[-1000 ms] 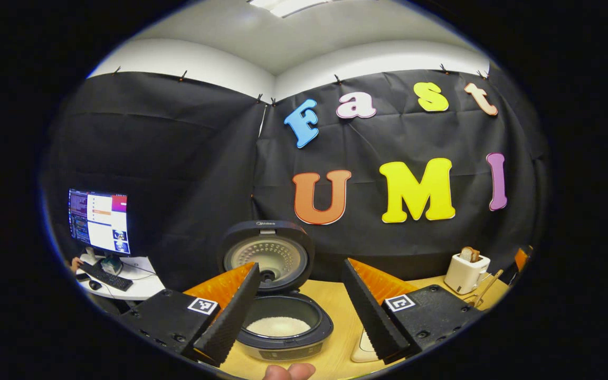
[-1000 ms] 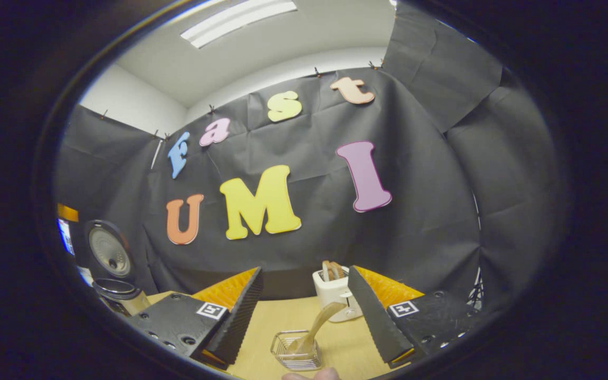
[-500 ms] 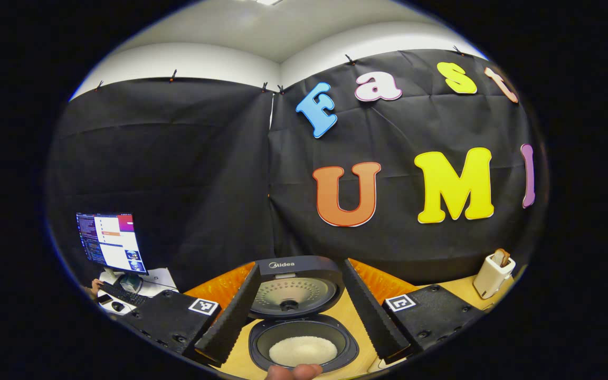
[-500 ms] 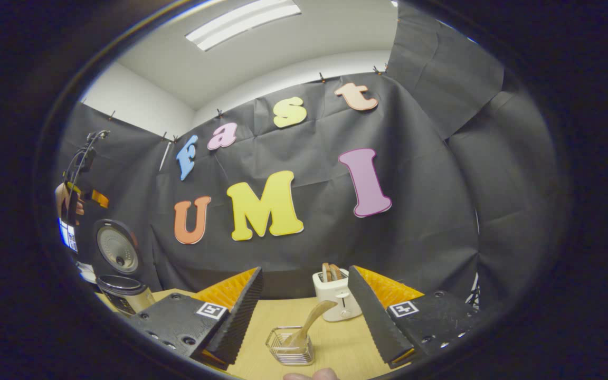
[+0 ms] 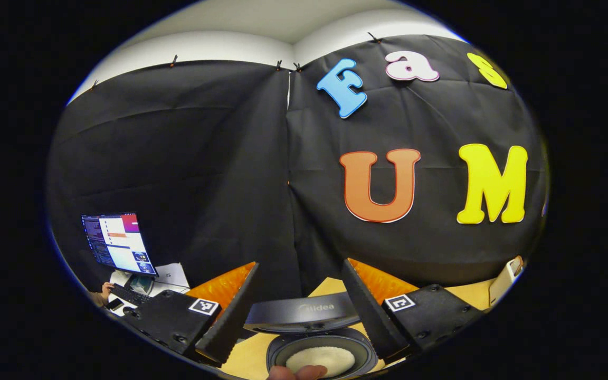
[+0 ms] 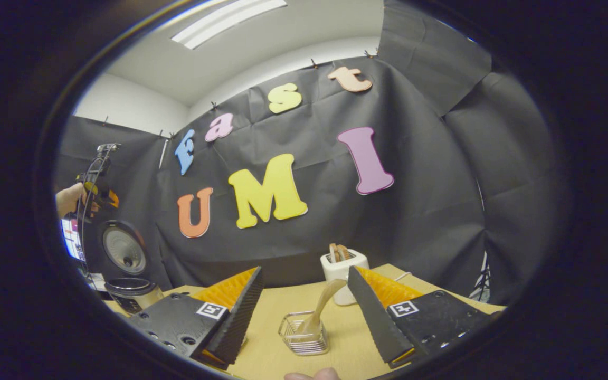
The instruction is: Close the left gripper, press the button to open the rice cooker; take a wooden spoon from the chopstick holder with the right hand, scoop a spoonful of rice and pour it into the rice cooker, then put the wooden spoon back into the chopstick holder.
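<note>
Standing open on the table [image 6: 277, 322], one rice cooker [image 5: 312, 338] holds white rice beneath the spread left gripper [image 5: 298, 311]. One wooden spoon [image 6: 321, 309] leans in one wire chopstick holder [image 6: 304, 333], between the spread, empty right gripper [image 6: 304, 316] fingers.

Left gripper [image 5: 296, 309], jaws spread apart, above the open rice cooker [image 5: 321, 352]; white rice [image 5: 321, 359] lies between its fingers.
</note>
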`<control>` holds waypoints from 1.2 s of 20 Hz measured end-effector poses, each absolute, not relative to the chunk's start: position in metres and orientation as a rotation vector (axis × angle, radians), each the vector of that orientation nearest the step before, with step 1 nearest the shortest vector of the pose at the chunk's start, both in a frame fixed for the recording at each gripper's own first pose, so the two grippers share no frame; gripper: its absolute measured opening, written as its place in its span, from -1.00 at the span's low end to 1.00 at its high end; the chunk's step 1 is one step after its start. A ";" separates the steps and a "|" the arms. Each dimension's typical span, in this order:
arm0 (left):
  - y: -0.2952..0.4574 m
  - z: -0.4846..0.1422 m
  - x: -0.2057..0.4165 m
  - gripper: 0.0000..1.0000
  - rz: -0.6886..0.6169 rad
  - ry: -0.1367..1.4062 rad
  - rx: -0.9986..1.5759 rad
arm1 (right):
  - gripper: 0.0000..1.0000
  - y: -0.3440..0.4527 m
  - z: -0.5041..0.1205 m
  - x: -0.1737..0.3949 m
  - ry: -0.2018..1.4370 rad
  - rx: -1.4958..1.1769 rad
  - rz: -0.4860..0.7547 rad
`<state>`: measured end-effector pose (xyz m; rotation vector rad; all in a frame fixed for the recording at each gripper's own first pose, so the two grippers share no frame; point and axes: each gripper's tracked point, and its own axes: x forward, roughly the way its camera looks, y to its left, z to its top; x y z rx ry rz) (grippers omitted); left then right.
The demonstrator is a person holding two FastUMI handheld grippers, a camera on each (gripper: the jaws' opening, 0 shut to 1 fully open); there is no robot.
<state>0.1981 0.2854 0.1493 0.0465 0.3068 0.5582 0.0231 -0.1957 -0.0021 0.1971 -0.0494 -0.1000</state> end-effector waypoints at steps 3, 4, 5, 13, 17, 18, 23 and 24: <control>0.297 0.138 0.216 0.97 0.563 0.355 0.012 | 0.91 -0.183 0.002 0.023 -0.064 0.195 -0.083; 0.302 0.134 0.220 0.97 0.566 0.369 0.014 | 0.91 -0.181 0.000 0.024 -0.067 0.183 -0.079; 0.305 0.127 0.225 0.96 0.561 0.394 0.004 | 0.89 -0.180 -0.003 0.025 -0.063 0.165 -0.079; 0.308 0.089 0.229 0.97 0.577 0.546 -0.037 | 0.91 -0.182 -0.021 0.031 -0.018 0.189 -0.083; 0.298 0.079 0.230 0.93 0.560 0.562 -0.102 | 0.82 -0.175 -0.026 0.032 -0.009 0.194 -0.067; 0.296 0.079 0.228 0.89 0.563 0.565 -0.112 | 0.91 -0.172 -0.027 0.032 -0.007 0.198 -0.059; 0.281 0.072 0.213 0.91 0.525 0.583 -0.170 | 0.82 -0.163 -0.025 0.028 -0.009 0.197 -0.042; 0.278 0.071 0.208 0.91 0.518 0.582 -0.162 | 0.91 -0.160 -0.024 0.027 -0.013 0.193 -0.037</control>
